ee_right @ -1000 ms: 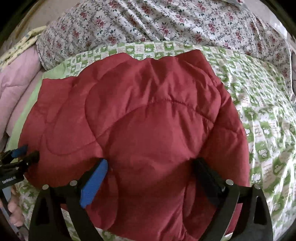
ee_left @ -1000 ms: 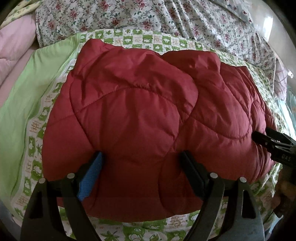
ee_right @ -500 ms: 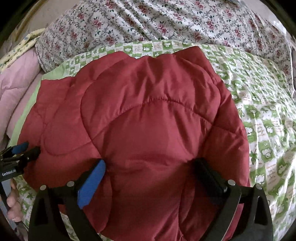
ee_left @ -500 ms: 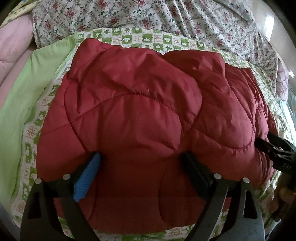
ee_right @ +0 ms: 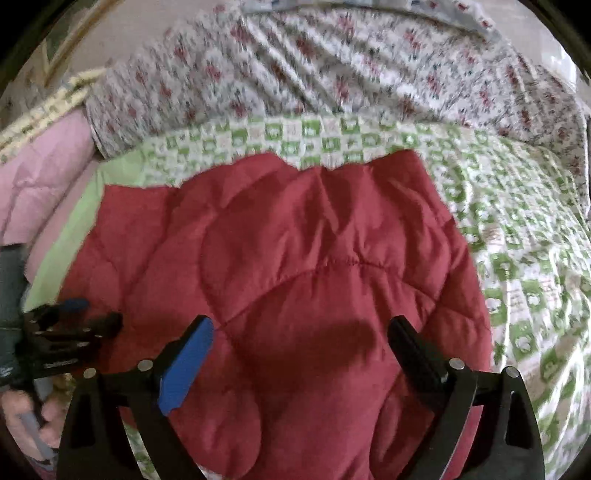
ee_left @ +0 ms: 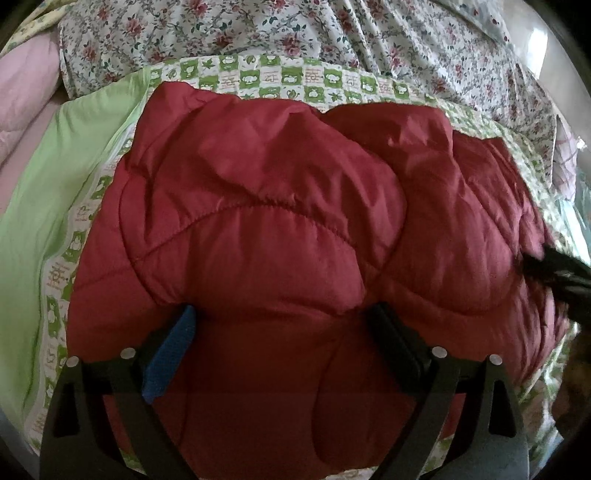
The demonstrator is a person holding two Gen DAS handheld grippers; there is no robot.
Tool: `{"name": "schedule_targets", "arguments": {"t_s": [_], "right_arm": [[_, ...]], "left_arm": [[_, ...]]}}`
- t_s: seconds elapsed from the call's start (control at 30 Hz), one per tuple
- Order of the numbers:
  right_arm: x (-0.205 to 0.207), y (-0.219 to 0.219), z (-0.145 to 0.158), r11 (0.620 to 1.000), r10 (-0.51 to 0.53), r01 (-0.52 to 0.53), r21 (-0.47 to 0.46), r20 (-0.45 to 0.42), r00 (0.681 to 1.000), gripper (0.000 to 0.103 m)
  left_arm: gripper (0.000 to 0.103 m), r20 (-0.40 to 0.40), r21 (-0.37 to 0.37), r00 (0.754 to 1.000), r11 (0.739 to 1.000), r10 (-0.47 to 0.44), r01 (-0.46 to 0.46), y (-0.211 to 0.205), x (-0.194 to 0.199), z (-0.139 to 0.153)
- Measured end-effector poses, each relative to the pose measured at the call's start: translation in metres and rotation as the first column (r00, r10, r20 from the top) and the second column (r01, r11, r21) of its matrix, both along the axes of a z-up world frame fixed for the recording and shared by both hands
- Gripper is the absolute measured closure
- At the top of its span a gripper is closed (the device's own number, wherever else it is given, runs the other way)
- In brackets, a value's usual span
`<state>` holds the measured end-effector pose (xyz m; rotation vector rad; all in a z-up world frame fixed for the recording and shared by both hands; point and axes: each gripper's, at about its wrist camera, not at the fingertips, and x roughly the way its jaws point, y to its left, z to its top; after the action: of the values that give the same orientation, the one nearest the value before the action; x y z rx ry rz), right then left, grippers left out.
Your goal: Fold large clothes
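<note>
garment: a red quilted jacket (ee_left: 266, 236) is laid folded into a thick bundle on the green checked bedsheet (ee_right: 517, 236), with a floral quilt (ee_left: 295, 33) bunched behind it.
left gripper (ee_left: 280, 328): fingers are spread apart over the near edge of the bundle; nothing is pinched.
right gripper (ee_right: 299, 339): fingers are likewise held wide, and padding is seen between them but not clamped.
change: compared with a second ago, the right view has been pulled back and raised, shown by blur and more sheet past the far edge; the left view is almost unaltered.
meaning: the fold is judged to be laid and released, and only pressing or a last tidy seems left.
risk: the puffy filling may spring the fold open.
</note>
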<state>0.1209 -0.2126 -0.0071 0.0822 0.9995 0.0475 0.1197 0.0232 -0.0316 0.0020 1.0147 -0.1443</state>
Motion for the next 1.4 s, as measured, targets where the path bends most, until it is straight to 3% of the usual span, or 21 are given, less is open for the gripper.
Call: {"name": "schedule_targets", "arguments": {"t_s": [0.13,0.3,0.5,0.73,0.9,1.03,1.4], "right_arm": [[0.009,-0.012,-0.016,1.000,-0.023,0.023,-0.006,0.005,1.000,0.006],[0.009,-0.018,-0.020,0.999,-0.037,0.036,0.004,0.010,0.999,0.006],[0.005,-0.028,-0.023,0.996,-0.062,0.061,0.070,0.009,0.998,0.005],[0.007,-0.025,-0.020,0.996,-0.074,0.074,0.054,0.002,0.997,0.005],[-0.003,-0.015,0.011,0.996,-0.085,0.081,0.042,0.090,0.992,0.008],[0.016,-0.015,-0.008,0.996,-0.083,0.083,0.012,0.012,0.996,0.006],[0.030,-0.019,-0.015,0.997,-0.078,0.078,0.013,-0.019,0.997,0.001]], "left_arm": [[0.008,0.015,-0.071,1.000,0.997,0.012,-0.011,0.011,-0.010,0.015],[0.008,0.014,-0.089,0.999,0.995,0.039,-0.038,0.021,0.000,0.017],[0.006,0.007,0.010,1.000,1.000,0.013,-0.013,0.003,0.023,-0.001],[0.004,0.001,0.022,1.000,1.000,0.023,-0.023,-0.002,0.031,-0.002],[0.004,0.003,0.033,1.000,0.999,0.020,-0.021,-0.002,0.031,-0.003],[0.003,0.003,0.046,1.000,0.999,0.023,-0.023,-0.005,0.037,-0.003],[0.002,-0.030,0.052,0.999,0.999,0.020,-0.018,-0.009,0.059,-0.007]]}}
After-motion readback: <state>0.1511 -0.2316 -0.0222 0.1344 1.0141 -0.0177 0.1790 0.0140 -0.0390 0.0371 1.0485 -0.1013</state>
